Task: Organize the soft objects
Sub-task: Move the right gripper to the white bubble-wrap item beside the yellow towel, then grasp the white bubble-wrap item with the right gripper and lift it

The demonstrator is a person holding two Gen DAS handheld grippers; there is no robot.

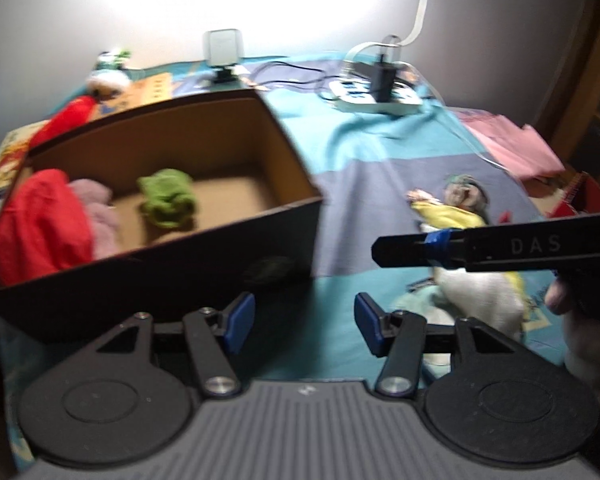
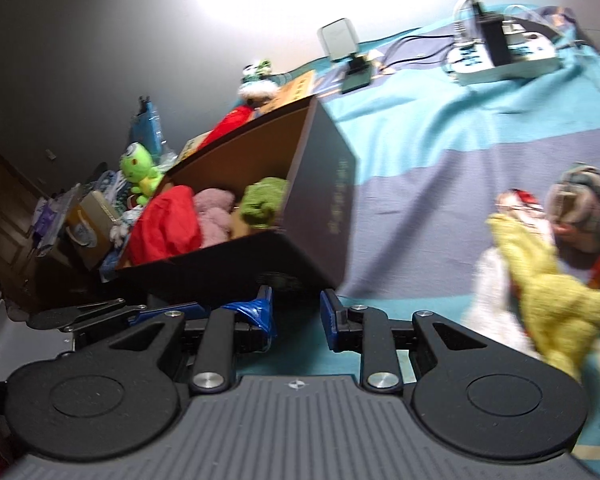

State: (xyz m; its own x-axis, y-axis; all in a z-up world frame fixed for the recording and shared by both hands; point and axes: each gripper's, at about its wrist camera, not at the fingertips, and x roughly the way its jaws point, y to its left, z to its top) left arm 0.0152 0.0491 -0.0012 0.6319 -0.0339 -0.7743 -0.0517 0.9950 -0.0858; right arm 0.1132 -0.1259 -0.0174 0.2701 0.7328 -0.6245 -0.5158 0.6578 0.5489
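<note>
Left gripper (image 1: 305,322): fingers stand wide apart, nothing between the blue pads, hovering over the bedspread just in front of the box's near wall.
Right gripper (image 2: 296,316): fingers open to a narrow gap, empty; in the left wrist view it reaches in from the right above the loose toys, a hand (image 1: 580,320) behind it.
Bedspread (image 1: 364,148): teal and grey-blue bands, rumpled, carrying everything here.
Box (image 1: 204,256): dark outside, brown inside, open top, sitting on the bed left of the loose toys.
In the box: a red soft thing (image 1: 40,224) at the left end, a pink plush (image 1: 100,216) beside it, a green plush (image 1: 168,200) near the middle.
Loose toys: a yellow plush (image 2: 540,280) lying against a white one (image 2: 492,292), and a grey-headed doll (image 2: 584,208) just beyond, all on the bedspread well apart from the box.
Far back: a white power strip (image 1: 376,100) with a black plug and cables, near the wall.
</note>
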